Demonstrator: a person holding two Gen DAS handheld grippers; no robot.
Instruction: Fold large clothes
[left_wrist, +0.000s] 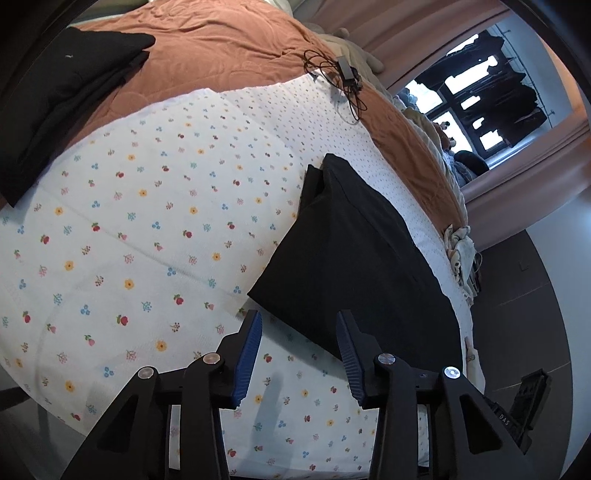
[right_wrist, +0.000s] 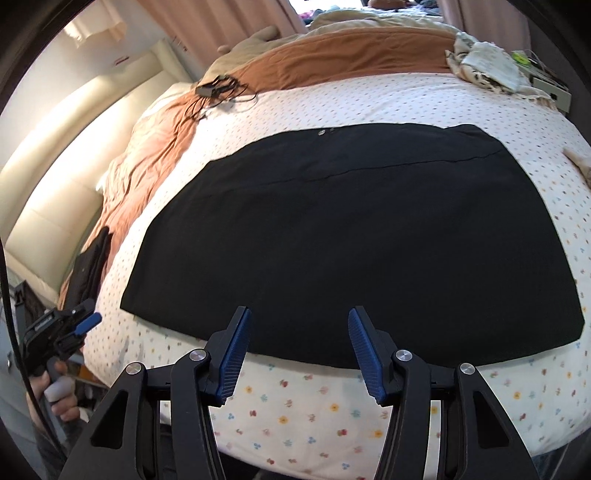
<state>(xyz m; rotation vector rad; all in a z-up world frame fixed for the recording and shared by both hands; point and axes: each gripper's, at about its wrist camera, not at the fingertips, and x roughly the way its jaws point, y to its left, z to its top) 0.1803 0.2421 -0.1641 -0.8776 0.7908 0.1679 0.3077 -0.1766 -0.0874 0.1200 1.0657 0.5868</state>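
At the far left of the bed, a stack of dark folded clothes (left_wrist: 55, 96) sits on the rust-orange blanket (left_wrist: 221, 48). It is probably put there to leave the flowered sheet (left_wrist: 147, 221) free as a working surface.

The left gripper (left_wrist: 299, 354) hovers over that sheet, its jaws wide and holding nothing. They point at the near left corner of the black garment (left_wrist: 351, 258), which looks like the likely next grip.

Seen from the right wrist, the black garment (right_wrist: 351, 240) lies flat and smooth across the middle of the sheet. It appears already doubled over once: a seam line runs across its far part, and a small metal button (right_wrist: 320, 132) sits at its far edge. Laying it flat keeps the edges straight for another fold.

The right gripper (right_wrist: 299, 350) hangs just above the garment's near edge, jaws wide and empty, lined up for a pinch on that hem.

A tangle of black cable (right_wrist: 218, 92) lies on the blanket, well apart from the work.
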